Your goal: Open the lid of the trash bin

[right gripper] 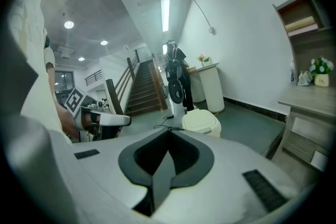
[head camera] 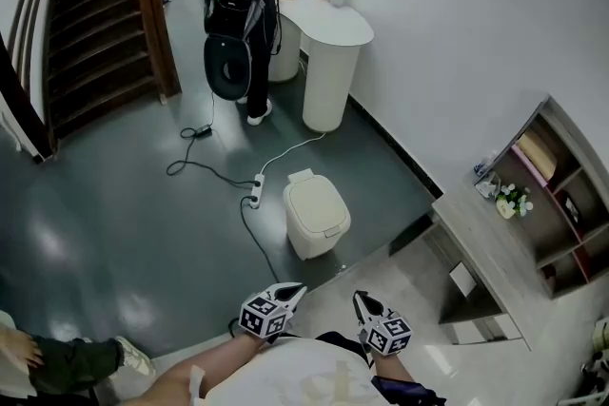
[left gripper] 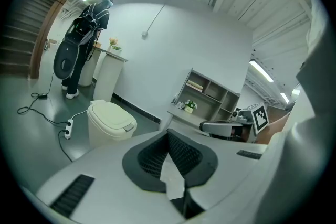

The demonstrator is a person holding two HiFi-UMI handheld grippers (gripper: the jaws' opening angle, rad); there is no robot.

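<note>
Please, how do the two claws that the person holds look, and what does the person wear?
The left claw and the right claw have broad pale grey bodies with dark grey inner pads. Each carries a cube of black-and-white square markers. The person wears a white top.

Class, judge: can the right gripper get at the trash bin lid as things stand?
Probably not yet: the right gripper is held well apart from the lid. Only bare floor lies between, so stepping closer should do.
</note>
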